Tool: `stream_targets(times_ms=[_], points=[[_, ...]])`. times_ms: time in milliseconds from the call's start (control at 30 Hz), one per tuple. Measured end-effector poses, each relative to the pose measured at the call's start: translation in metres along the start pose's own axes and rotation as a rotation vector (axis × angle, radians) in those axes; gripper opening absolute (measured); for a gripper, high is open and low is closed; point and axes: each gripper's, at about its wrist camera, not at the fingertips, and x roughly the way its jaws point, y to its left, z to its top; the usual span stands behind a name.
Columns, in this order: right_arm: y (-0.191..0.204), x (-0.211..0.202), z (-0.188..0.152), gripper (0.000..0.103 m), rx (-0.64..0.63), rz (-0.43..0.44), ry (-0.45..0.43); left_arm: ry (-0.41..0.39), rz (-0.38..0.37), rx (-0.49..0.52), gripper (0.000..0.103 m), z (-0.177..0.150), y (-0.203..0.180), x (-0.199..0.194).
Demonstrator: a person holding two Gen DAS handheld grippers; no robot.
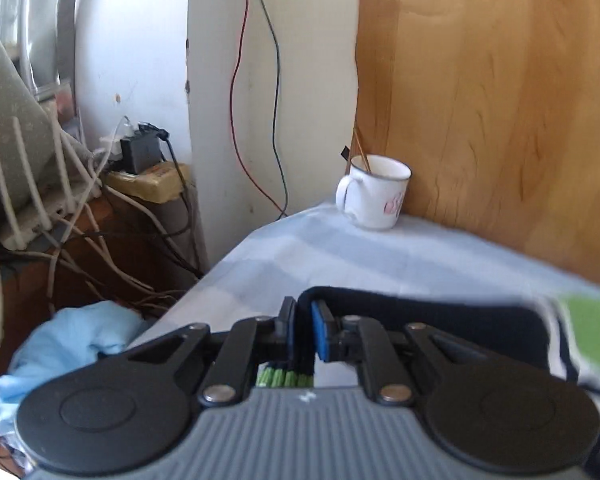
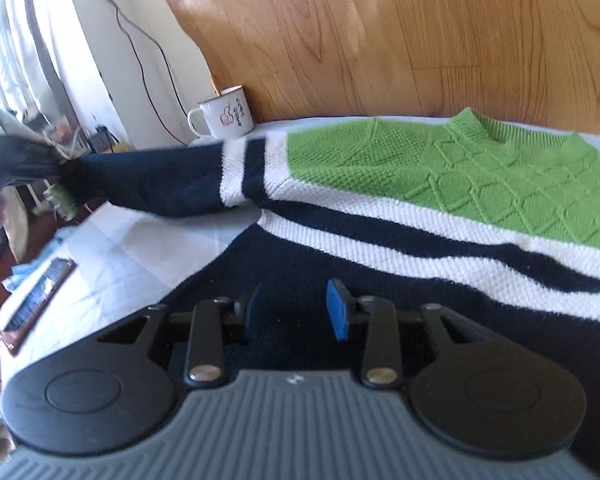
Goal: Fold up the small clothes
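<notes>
A knit sweater (image 2: 440, 184) lies flat on the pale blue cloth-covered table (image 2: 132, 248), with a green chest, white and navy stripes and a navy body. Its navy sleeve (image 2: 152, 184) stretches out to the left, off the table edge, and ends in a green cuff (image 2: 62, 200) beside a dark blurred shape. In the left wrist view my left gripper (image 1: 304, 320) is shut on that sleeve (image 1: 420, 312), with green cuff ribbing (image 1: 284, 378) showing behind the pads. My right gripper (image 2: 296, 312) hovers open over the navy body, its blue pads apart.
A white enamel mug (image 2: 226, 116) (image 1: 376, 192) stands at the table's far corner against a wooden panel (image 1: 500, 100). A dark-framed flat object (image 2: 40, 300) lies near the table's left edge. Beyond that edge are tangled cables (image 1: 100, 220) and a light blue cloth (image 1: 72, 340).
</notes>
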Motion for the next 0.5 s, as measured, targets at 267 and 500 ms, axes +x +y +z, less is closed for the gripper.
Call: stream_targets(times_ms=[267, 500], points=[[-0.040, -0.016, -0.004, 0.041, 0.265, 0.107, -0.049, -0.060, -0.341, 0.182, 0.010, 0.039, -0.137, -0.039], [-0.091, -0.035, -0.014, 0.042, 0.592, 0.130, -0.161, -0.193, -0.702, 0.438, 0.037, 0.041, -0.298, -0.104]])
